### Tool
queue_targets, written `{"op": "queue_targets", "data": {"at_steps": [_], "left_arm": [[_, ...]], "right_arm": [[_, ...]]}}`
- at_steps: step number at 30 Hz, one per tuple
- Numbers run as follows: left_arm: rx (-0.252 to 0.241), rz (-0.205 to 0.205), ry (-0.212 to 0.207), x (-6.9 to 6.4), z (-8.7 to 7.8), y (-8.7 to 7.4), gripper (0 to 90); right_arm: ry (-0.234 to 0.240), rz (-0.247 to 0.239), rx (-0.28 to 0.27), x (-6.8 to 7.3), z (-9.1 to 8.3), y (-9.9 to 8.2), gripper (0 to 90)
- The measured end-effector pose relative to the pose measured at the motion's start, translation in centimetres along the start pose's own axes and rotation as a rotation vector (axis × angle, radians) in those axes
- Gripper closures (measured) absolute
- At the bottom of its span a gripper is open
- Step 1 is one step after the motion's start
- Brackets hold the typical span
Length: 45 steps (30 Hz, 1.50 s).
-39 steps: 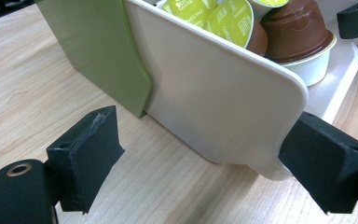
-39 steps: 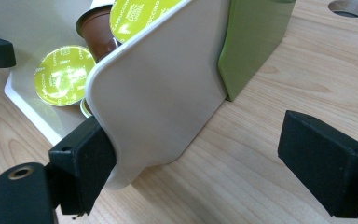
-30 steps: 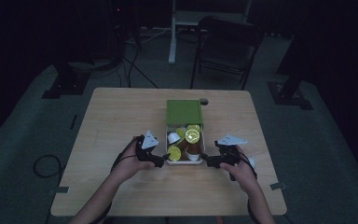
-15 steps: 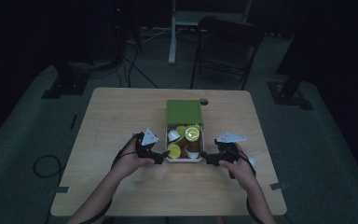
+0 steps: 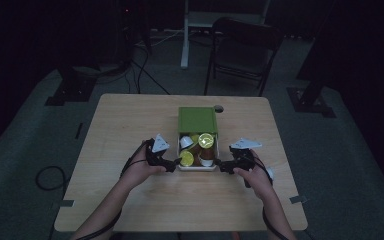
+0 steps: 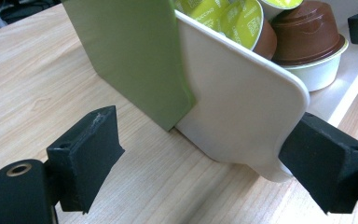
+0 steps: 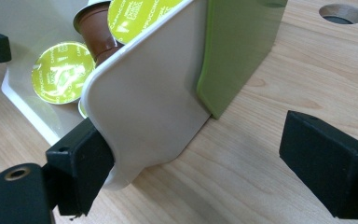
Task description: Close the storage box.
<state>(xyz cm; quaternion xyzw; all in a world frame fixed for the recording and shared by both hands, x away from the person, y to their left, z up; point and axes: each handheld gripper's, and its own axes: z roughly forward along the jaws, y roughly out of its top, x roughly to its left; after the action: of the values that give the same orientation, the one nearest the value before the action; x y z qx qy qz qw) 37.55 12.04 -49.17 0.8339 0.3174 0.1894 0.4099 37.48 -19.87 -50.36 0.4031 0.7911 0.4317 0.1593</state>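
On the wooden table (image 5: 130, 120), a white drawer (image 6: 242, 107) of coffee capsules (image 5: 206, 140) is seen pulled out of its green box (image 5: 197, 119). Its front corners are flanked by the left gripper (image 5: 178, 162) and right gripper (image 5: 219, 163), both spread open, one jaw of each touching the drawer.

Bare tabletop (image 5: 130, 120) lies left, right and in front of the white tray (image 5: 198, 167). Its green sleeve (image 5: 197, 120) blocks the far side; capsules (image 5: 205, 140) crowd the inside.
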Motion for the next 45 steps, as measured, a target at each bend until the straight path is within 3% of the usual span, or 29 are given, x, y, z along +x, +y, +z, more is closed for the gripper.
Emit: {"op": "queue_targets", "data": {"at_steps": [9, 31, 45], "left_arm": [[-0.009, -0.005, 0.007, 0.5, 0.2, 0.6, 14.4], [-0.010, -0.027, 0.015, 1.6, 1.2, 1.2, 14.3], [-0.010, -0.020, 0.047, 2.3, 1.9, 1.8, 14.2]], "right_arm": [[-0.014, 0.039, -0.019, -0.5, 0.4, 0.5, 11.5], [-0.056, 0.061, -0.016, -1.4, 1.5, 1.6, 11.5], [-0.085, 0.089, -0.031, -1.9, 2.4, 2.0, 11.5]]}}
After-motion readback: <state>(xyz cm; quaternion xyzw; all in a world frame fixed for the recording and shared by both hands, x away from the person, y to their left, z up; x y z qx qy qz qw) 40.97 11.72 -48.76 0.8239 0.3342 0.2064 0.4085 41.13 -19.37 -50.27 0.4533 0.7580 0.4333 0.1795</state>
